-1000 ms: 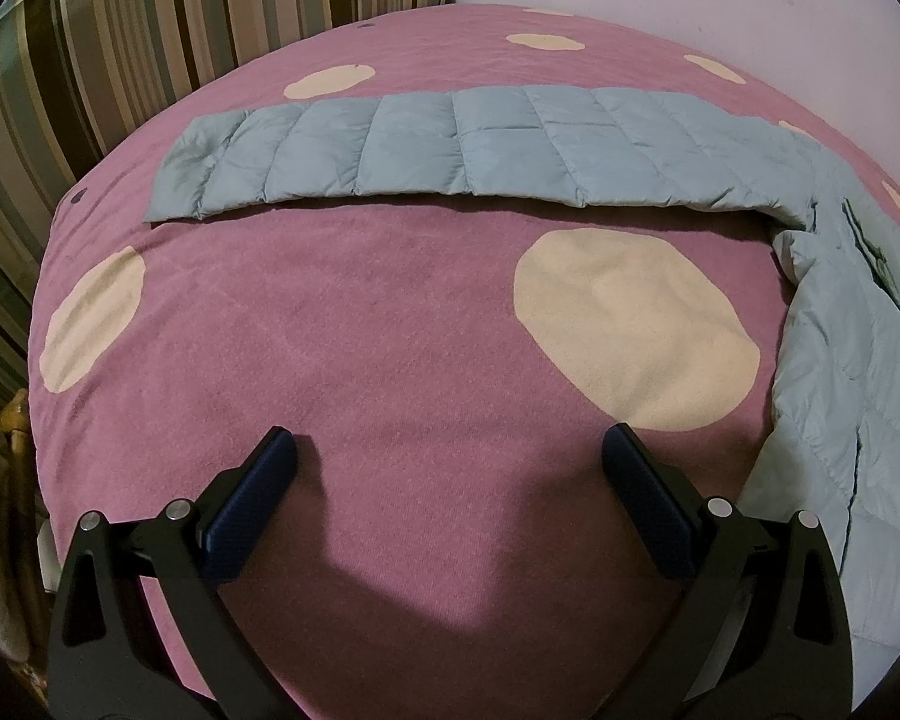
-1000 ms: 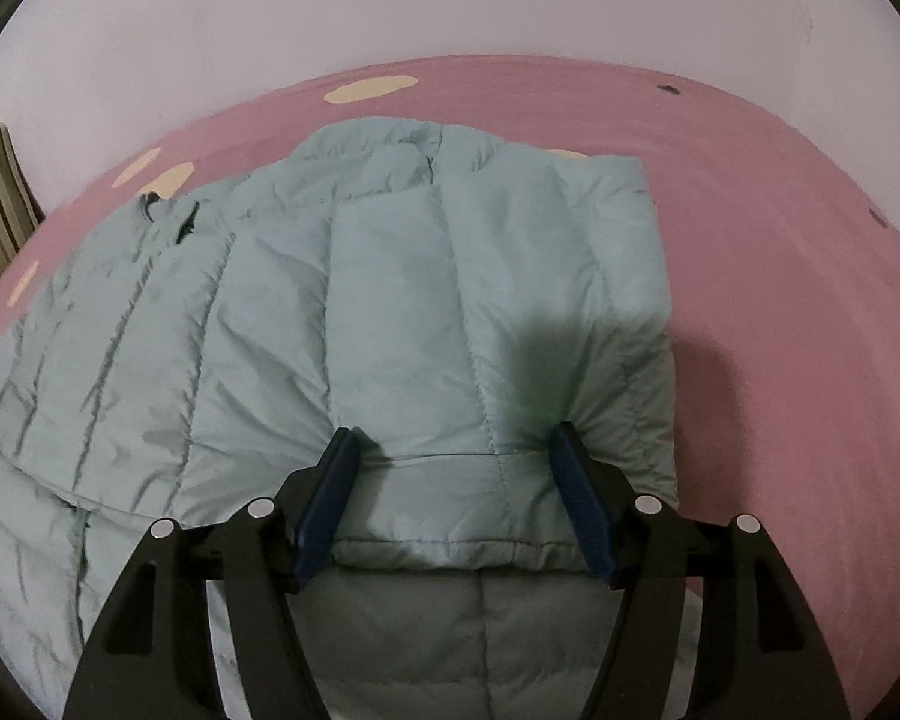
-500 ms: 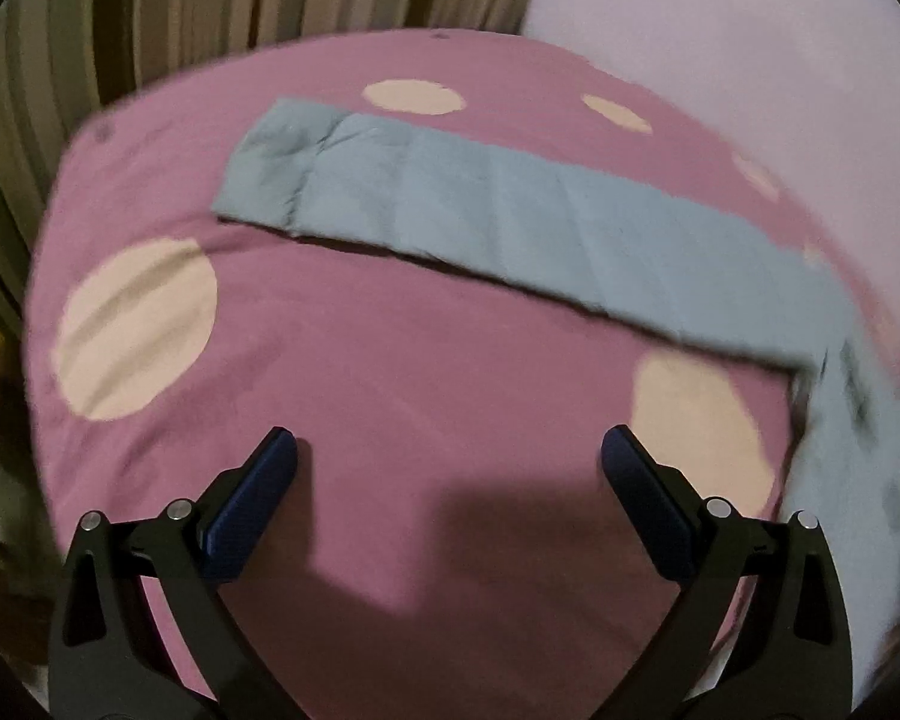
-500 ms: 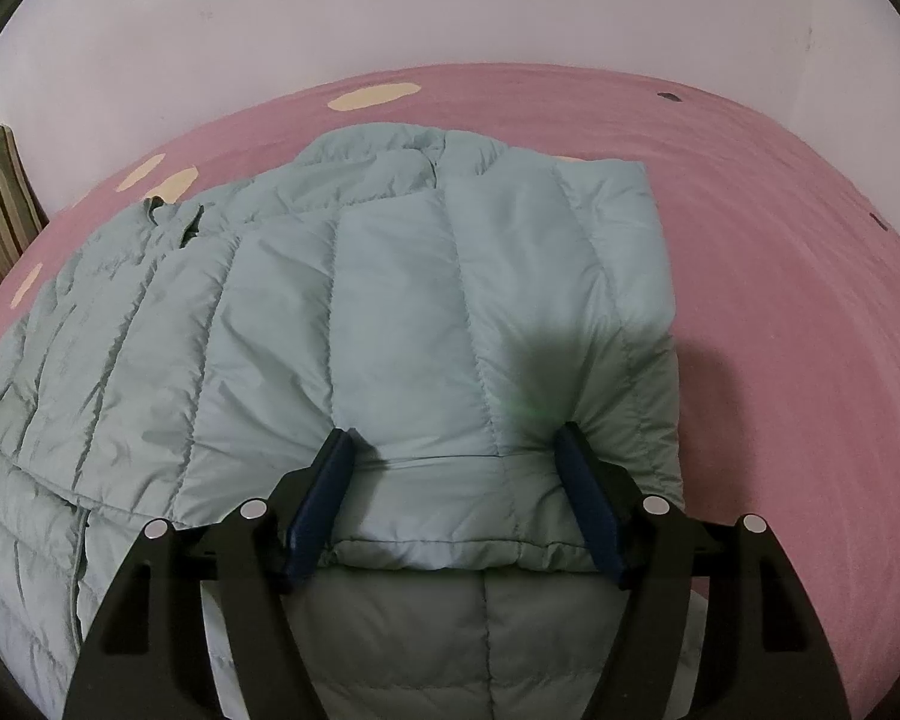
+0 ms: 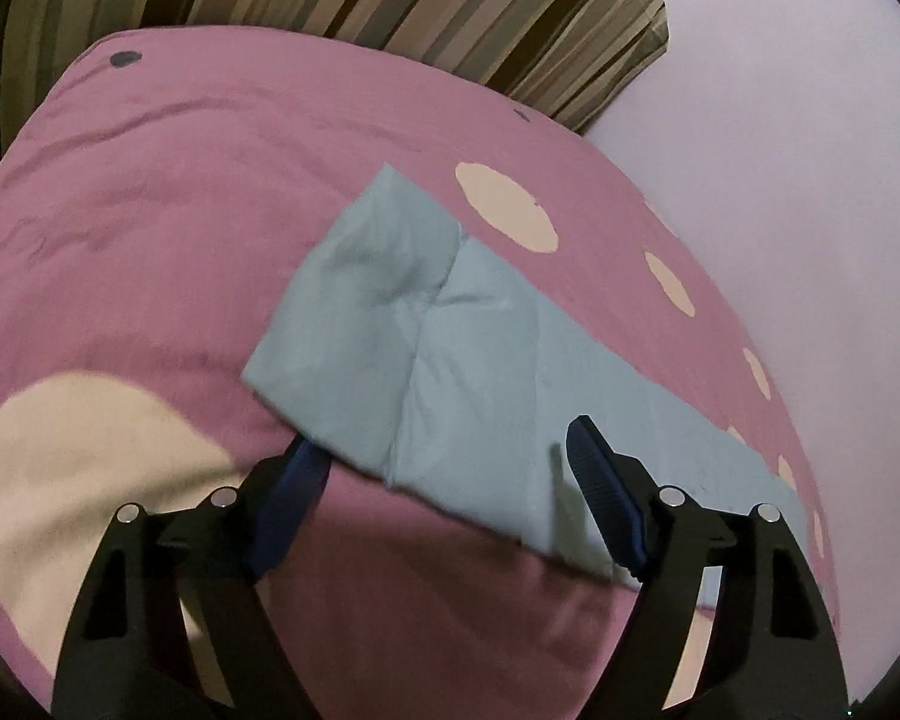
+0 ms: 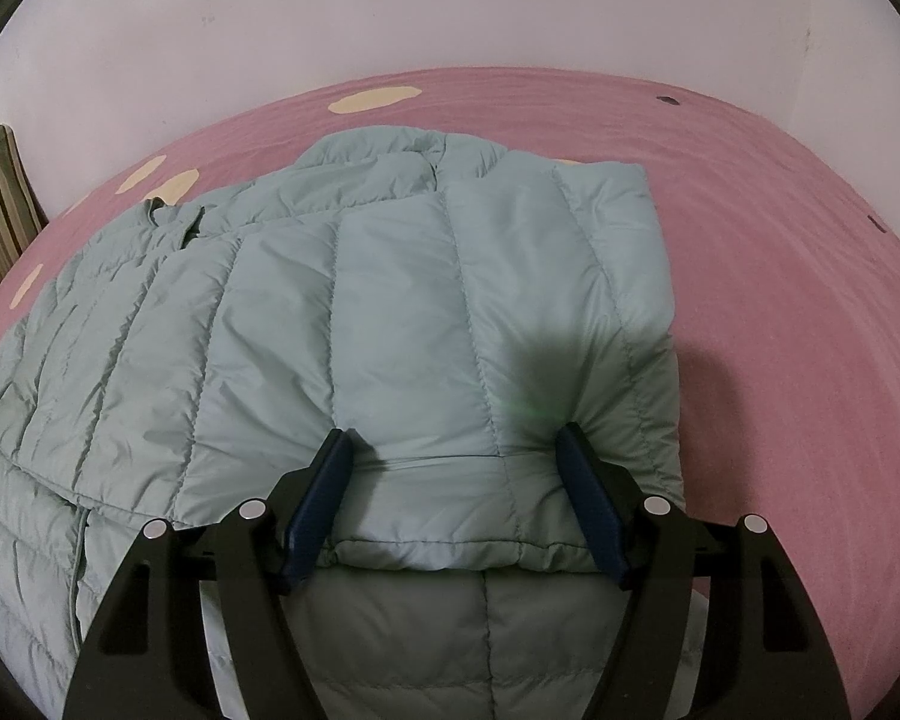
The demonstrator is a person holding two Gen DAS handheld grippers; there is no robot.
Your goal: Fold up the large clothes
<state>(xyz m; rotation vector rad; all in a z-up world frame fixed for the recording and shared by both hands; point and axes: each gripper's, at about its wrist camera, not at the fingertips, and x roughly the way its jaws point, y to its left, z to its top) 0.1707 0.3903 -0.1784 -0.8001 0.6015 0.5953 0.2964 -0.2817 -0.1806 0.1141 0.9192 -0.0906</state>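
Left gripper (image 5: 444,456) reached sleeve (image 5: 426,336) — closing.

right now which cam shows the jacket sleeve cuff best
The left wrist view: the outstretched sleeve and its cuff end lie unobstructed on the bedspread. The right wrist view shows only the jacket body, not that cuff.
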